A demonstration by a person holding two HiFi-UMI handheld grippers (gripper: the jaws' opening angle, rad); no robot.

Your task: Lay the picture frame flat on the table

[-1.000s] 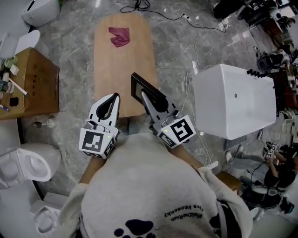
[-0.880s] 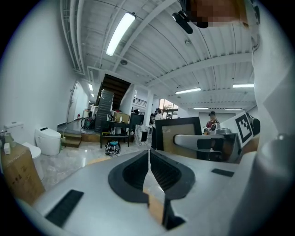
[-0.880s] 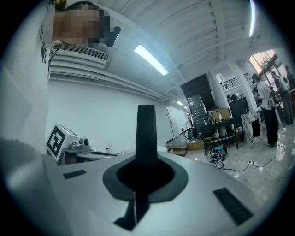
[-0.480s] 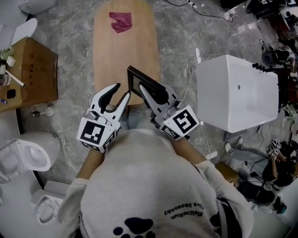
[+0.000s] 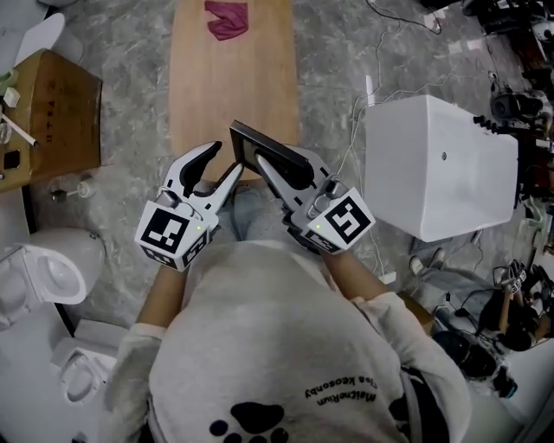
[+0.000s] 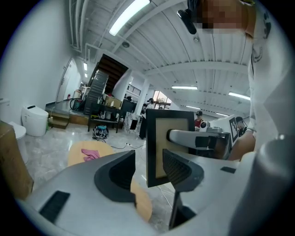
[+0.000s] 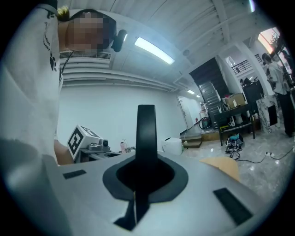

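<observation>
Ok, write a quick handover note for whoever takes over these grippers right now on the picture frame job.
Right gripper: shut on the picture frame, holding it on edge at the near end of the wooden table. I can't tell if it touches the tabletop.
Left gripper: open, its jaws have just been opening. It grips nothing, and the frame's side edge stands just ahead of the gap.
Red cloth: at the table's far end.
Done: frame in hand.
Left: tip it down flat on the table, then release.
</observation>
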